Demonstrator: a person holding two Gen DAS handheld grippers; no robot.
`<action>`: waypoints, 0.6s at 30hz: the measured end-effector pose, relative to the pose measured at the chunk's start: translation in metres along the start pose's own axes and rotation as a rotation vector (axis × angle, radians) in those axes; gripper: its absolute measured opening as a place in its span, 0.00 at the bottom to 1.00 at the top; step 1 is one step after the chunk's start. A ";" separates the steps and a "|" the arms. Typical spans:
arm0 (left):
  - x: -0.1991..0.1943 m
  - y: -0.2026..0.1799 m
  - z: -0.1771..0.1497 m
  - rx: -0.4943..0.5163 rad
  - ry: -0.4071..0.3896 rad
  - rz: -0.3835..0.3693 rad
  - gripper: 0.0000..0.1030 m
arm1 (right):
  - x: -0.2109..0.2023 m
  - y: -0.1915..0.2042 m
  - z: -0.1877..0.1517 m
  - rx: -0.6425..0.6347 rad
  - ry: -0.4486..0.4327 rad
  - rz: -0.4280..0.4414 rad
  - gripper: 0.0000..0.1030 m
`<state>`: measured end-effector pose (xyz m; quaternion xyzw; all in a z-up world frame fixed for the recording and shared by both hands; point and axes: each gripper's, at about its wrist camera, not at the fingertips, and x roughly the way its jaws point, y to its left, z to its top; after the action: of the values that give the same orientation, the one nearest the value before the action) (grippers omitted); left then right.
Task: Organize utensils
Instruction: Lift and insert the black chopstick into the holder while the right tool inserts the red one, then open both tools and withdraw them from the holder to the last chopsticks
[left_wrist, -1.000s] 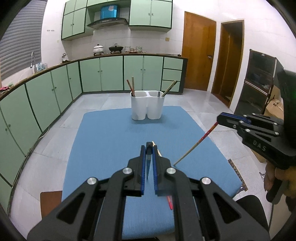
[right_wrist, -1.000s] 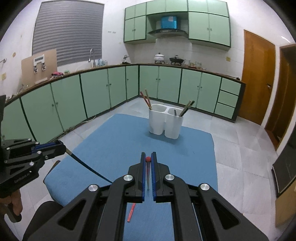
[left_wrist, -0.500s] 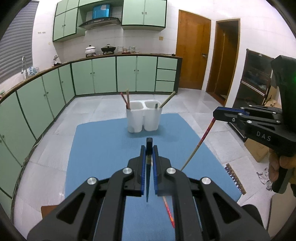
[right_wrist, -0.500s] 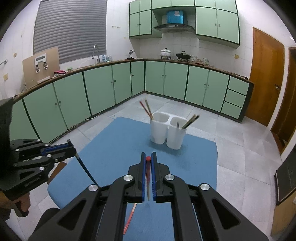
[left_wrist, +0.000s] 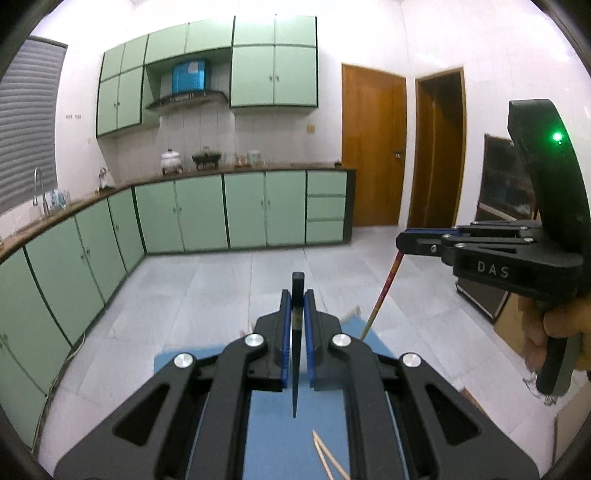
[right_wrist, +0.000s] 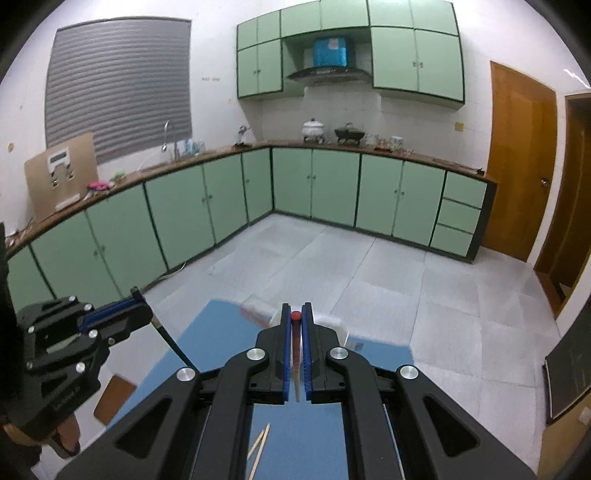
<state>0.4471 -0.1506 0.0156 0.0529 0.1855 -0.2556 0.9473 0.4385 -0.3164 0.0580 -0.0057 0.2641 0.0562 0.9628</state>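
My left gripper is shut on a black chopstick that hangs tip down over the blue table. My right gripper is shut on a red chopstick, also tip down. The right gripper with the red chopstick shows in the left wrist view at the right. The left gripper with the black chopstick shows in the right wrist view at the left. The white utensil holder is mostly hidden behind my right gripper's fingers. Both grippers are raised above the table.
A pair of pale wooden chopsticks lies on the blue table near me; it also shows in the right wrist view. Green kitchen cabinets line the far walls. A brown stool stands at the table's left.
Both grippers have risen and tilted up with their chopsticks. The white holder has dropped out of sight behind the fingers. The pale chopsticks now show on the table below.
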 end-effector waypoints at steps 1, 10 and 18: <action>0.005 -0.001 0.007 0.001 -0.011 0.002 0.06 | 0.007 -0.002 0.011 -0.005 -0.010 -0.014 0.05; 0.085 0.003 0.046 0.010 -0.088 0.038 0.06 | 0.086 -0.025 0.044 -0.022 -0.010 -0.069 0.05; 0.165 0.024 0.025 -0.030 -0.078 0.057 0.06 | 0.169 -0.057 0.007 0.019 0.069 -0.053 0.05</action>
<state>0.5998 -0.2113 -0.0239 0.0340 0.1509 -0.2276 0.9614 0.5932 -0.3547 -0.0230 -0.0056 0.2976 0.0277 0.9543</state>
